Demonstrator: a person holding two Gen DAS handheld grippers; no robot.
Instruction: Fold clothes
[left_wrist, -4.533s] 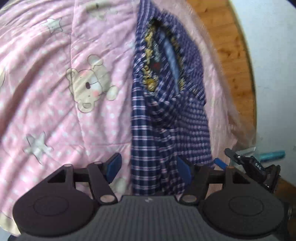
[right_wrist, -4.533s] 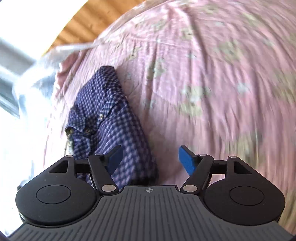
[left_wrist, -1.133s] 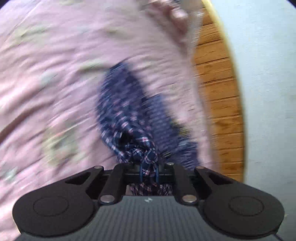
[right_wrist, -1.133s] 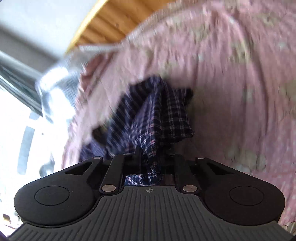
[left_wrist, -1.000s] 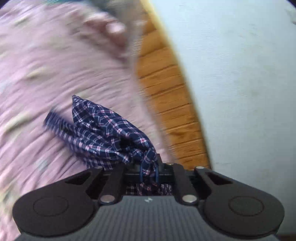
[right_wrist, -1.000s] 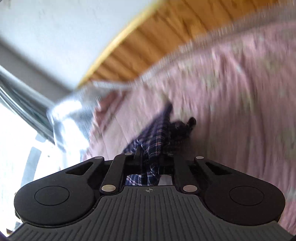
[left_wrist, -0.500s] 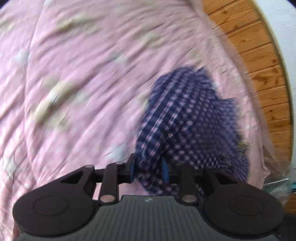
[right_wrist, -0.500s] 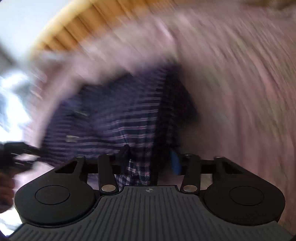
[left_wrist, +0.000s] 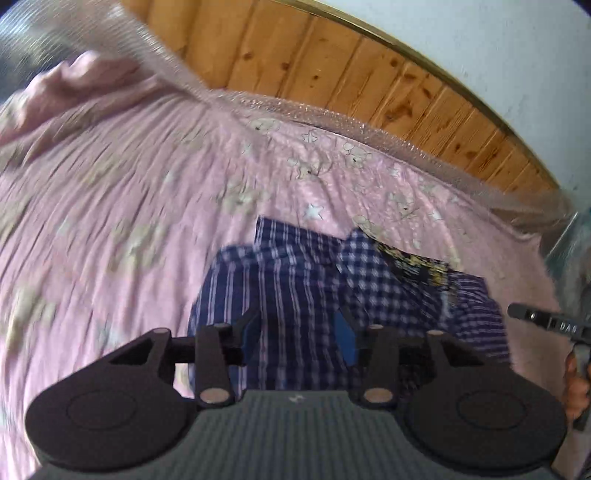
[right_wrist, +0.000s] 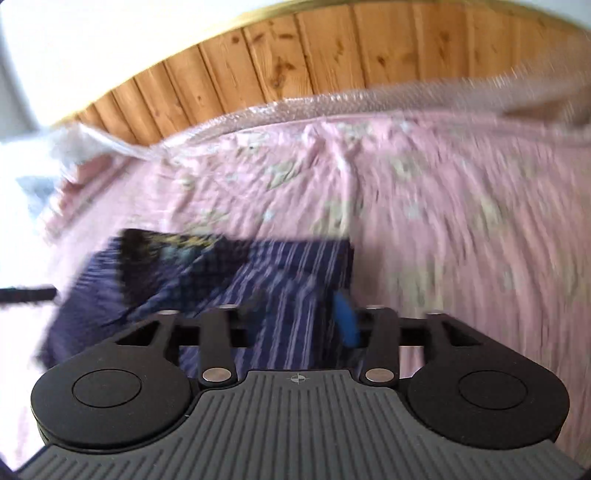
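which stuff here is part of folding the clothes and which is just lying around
Part of the job:
- plaid shirt, lying bunched on the bed
- left gripper, jaws just opened, fabric between but not pinched
- right gripper, jaws just opened over the shirt

Just lying about:
- pink bear-print bedsheet
- wooden headboard
- clear plastic wrap along the bed edge

Right wrist view is smeared w/ motion blur, esp. the quilt (right_wrist: 461, 221) on the right; its print is unreadable there. Shirt (right_wrist: 295, 295) is streaky, its lower edge hidden behind the gripper body. Left wrist view: quilt (left_wrist: 92, 221) blurs on the left, a hand (left_wrist: 576, 387) is cut off at the right edge.
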